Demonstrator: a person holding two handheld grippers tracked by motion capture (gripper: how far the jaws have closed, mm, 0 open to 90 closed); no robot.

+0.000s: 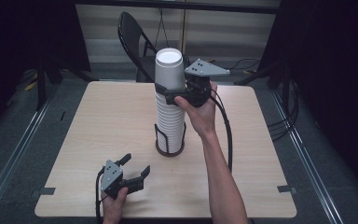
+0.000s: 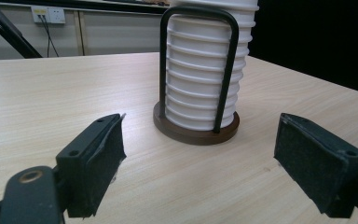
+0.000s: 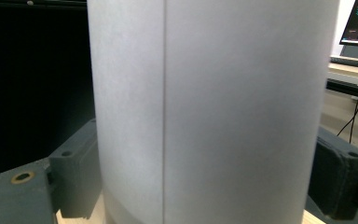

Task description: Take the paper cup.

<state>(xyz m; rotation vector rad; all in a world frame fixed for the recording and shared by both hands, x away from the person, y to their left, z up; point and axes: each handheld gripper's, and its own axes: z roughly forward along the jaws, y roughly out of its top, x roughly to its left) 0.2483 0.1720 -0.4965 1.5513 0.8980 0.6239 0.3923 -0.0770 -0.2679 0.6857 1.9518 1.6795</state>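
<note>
The left claw rests low on the near part of the pale wooden table, held by the person's left hand, its jaws spread wide with nothing between them; in the left gripper view its two black pads frame bare tabletop in front of the cup stack. That tall stack of white paper cups stands upside down in a round brown holder with a black wire loop, near the table's middle. The right claw, held by the right hand, is closed on the top cup, its pads pressing both sides of the white wall. A dark folding chair stands beyond the table's far edge.
</note>
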